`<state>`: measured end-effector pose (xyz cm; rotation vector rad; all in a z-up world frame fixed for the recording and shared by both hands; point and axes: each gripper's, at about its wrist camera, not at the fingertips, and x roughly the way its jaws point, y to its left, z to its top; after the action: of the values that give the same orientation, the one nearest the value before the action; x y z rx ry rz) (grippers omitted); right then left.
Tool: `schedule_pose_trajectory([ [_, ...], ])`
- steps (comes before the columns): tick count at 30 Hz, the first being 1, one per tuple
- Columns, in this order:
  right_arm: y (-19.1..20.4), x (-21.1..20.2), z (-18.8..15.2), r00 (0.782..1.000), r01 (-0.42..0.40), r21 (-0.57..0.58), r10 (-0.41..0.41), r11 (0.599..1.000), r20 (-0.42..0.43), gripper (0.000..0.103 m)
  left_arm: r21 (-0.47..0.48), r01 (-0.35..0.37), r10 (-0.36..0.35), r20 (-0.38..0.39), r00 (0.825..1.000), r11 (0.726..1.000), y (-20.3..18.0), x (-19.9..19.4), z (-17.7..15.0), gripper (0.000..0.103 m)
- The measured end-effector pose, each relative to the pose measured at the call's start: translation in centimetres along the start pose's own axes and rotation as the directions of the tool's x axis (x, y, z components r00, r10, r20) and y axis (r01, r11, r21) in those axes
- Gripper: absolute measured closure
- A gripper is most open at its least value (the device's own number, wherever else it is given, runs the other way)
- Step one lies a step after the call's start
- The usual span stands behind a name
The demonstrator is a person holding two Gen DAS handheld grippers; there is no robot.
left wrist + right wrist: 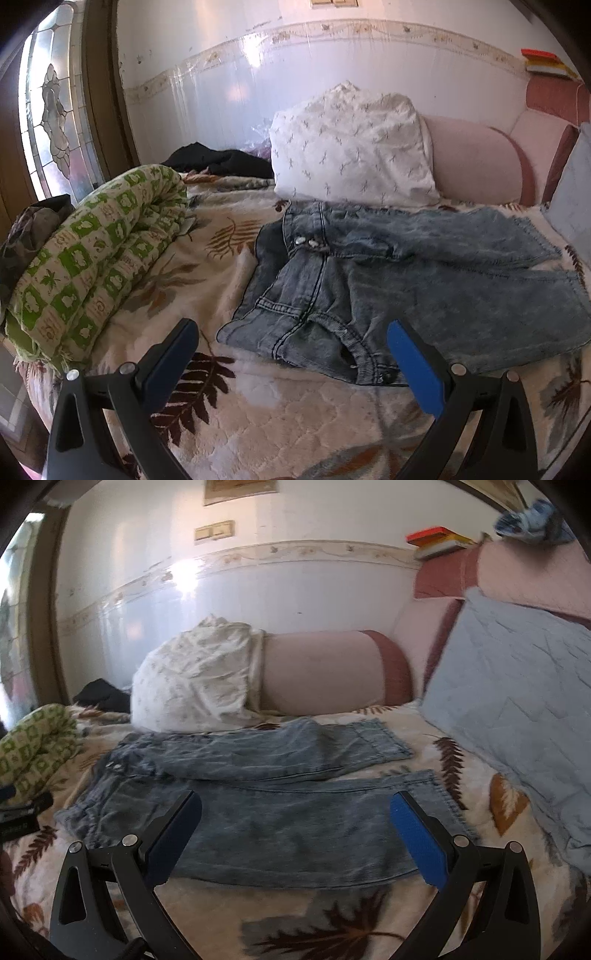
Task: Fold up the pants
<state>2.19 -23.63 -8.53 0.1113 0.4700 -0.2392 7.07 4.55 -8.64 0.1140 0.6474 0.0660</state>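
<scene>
Both grippers, left (291, 343) and right (295, 816), hang wide open, holding nothing. Jeans (388, 280) lie spread on the bed (258, 406), legs apart. Folding not yet begun, I judge; next, pinch waistband and hem.

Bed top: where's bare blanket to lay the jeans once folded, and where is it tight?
Free: the leaf-print blanket in front of the jeans, and the strip between their waistband and the green checked quilt. Crowded: behind the jeans the white pillow and pink bolster press close; the blue cushion flanks the hems.
</scene>
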Motion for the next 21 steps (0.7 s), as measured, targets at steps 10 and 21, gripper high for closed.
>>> schedule_pose_trajectory([
  [10,-8.4,2.5,-0.7,0.977,0.112,0.09,-0.093,0.99,-0.194,0.0,0.057,0.036,-0.034,-0.031,0.999,0.998,-1.5,1.3,-0.4,0.0],
  [21,-11.3,3.7,-1.1,0.967,0.046,0.178,0.001,0.983,-0.255,0.0,0.055,-0.025,0.029,-0.083,0.996,0.998,-1.4,4.3,-0.4,0.0],
])
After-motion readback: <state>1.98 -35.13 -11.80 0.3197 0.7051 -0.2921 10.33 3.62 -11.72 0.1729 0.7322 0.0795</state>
